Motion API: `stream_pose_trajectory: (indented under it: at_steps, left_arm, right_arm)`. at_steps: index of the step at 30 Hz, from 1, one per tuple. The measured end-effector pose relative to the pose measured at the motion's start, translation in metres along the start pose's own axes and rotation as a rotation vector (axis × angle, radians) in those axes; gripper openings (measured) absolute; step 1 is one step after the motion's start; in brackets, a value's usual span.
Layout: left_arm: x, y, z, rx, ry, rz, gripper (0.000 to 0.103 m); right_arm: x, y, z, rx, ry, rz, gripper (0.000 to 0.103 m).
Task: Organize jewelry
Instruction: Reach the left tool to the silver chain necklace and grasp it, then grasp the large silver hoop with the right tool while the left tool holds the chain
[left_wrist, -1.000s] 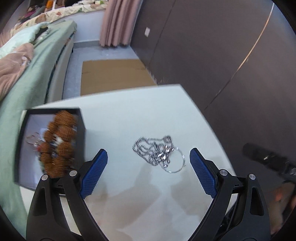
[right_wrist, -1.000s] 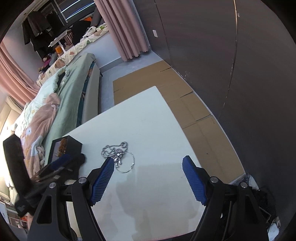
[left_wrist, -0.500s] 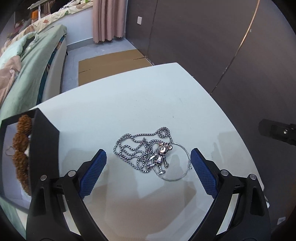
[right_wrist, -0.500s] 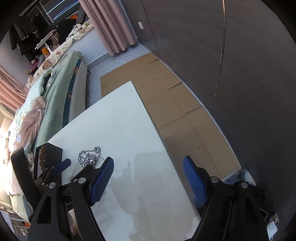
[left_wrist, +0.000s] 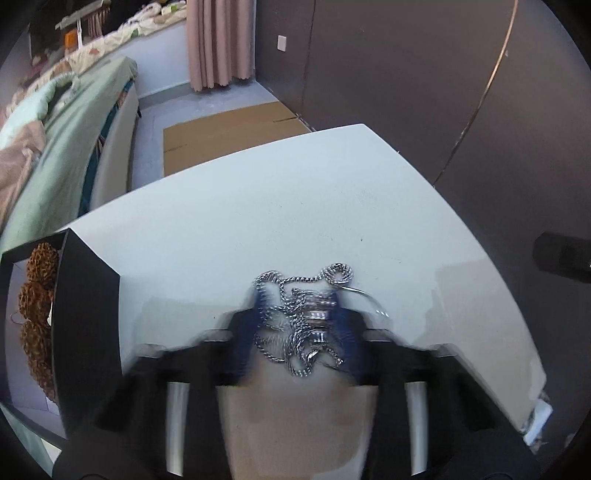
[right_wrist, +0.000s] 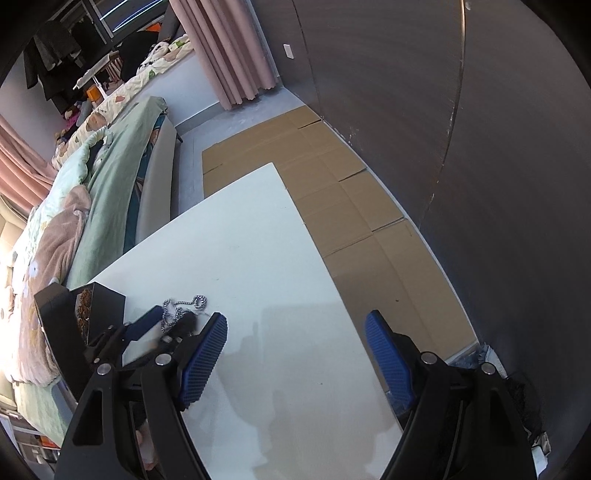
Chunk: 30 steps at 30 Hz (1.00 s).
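- Step in hand: the left gripper (left_wrist: 301, 328) is closing its blurred blue pads around the tangled silver ball-chain necklace with a thin wire ring (left_wrist: 299, 314), which is bunched between them on the table.
- Right gripper (right_wrist: 295, 354) hangs wide apart, holding nothing, to the right of the chain.
- Next move, likely: lift cleanly, then carry left to the black open jewelry box (left_wrist: 86, 295) holding brown knobbly beads (left_wrist: 35, 291).
- Surface: smooth white table (left_wrist: 295, 206); beyond it, cardboard-covered floor (right_wrist: 332, 177), green-covered bed (right_wrist: 110, 192), pink curtains (left_wrist: 218, 40).
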<state>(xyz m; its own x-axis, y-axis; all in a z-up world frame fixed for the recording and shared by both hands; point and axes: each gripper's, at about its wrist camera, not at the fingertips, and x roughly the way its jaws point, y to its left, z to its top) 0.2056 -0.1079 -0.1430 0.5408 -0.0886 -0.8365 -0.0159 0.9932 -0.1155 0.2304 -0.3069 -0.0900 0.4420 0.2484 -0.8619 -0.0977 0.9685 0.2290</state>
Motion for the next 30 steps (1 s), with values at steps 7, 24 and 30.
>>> stream_pose_trajectory:
  at_steps: [7, 24, 30]
  left_arm:
    - [-0.025, 0.013, 0.001, -0.053, -0.039, -0.073, 0.016]
    - [-0.101, 0.056, 0.002, -0.163, -0.168, -0.165, 0.016]
    - [-0.122, 0.074, -0.001, -0.197, -0.202, -0.181, 0.016]
  right_arm:
    - [0.004, 0.010, -0.004, -0.030, 0.011, -0.011, 0.076]
    - [0.031, 0.051, -0.019, -0.091, 0.091, 0.062, 0.056]
    - [0.051, 0.072, -0.021, -0.115, 0.129, 0.052, 0.034]
